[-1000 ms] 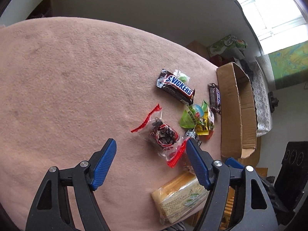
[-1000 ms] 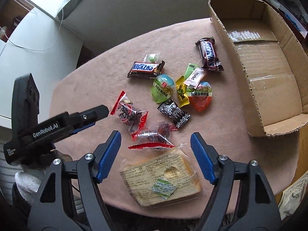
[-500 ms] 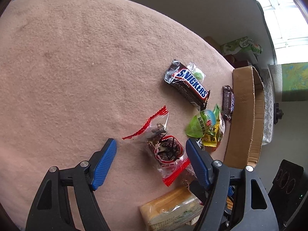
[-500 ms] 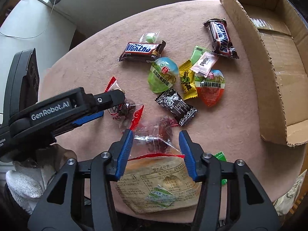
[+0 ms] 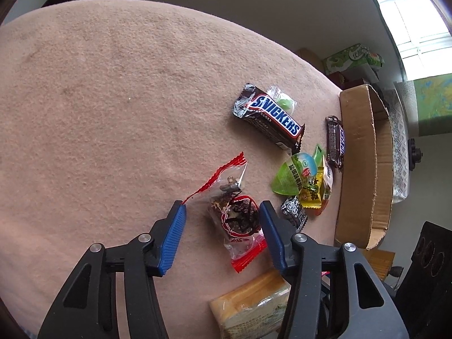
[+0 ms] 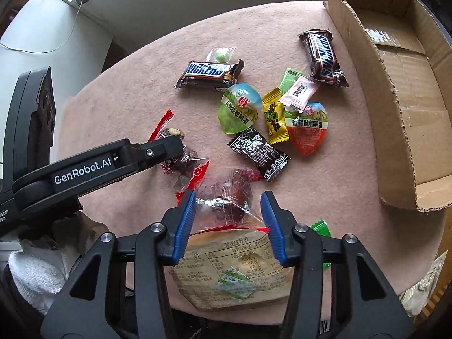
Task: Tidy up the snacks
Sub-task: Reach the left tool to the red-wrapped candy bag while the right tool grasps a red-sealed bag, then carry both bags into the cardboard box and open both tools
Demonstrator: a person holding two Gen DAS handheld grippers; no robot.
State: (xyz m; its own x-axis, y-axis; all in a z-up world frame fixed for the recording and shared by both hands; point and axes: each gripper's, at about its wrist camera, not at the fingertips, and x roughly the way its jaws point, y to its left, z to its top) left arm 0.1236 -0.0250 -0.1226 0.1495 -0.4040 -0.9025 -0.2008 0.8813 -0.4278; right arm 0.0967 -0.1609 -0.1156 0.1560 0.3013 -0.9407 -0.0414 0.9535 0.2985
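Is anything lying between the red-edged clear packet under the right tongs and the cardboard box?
Yes. From the red-edged clear packet, the black sweet and the orange egg pack lie partly toward the cardboard box. Lifted clear, nothing visible blocks it.

- Pink felt-like tablecloth (image 5: 118, 113) covering the table.
- Bright window (image 5: 418, 17) at upper right.
- Green printed box (image 5: 350, 59) beyond the table.
- Black speaker (image 5: 429, 271) at lower right.

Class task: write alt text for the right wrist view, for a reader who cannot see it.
The right gripper, jaws closing, straddles a clear red-edged snack packet lying on a pink tablecloth. Beyond it lie two Snickers bars, small candies and an open cardboard box; the left gripper reaches in over another red-edged packet.
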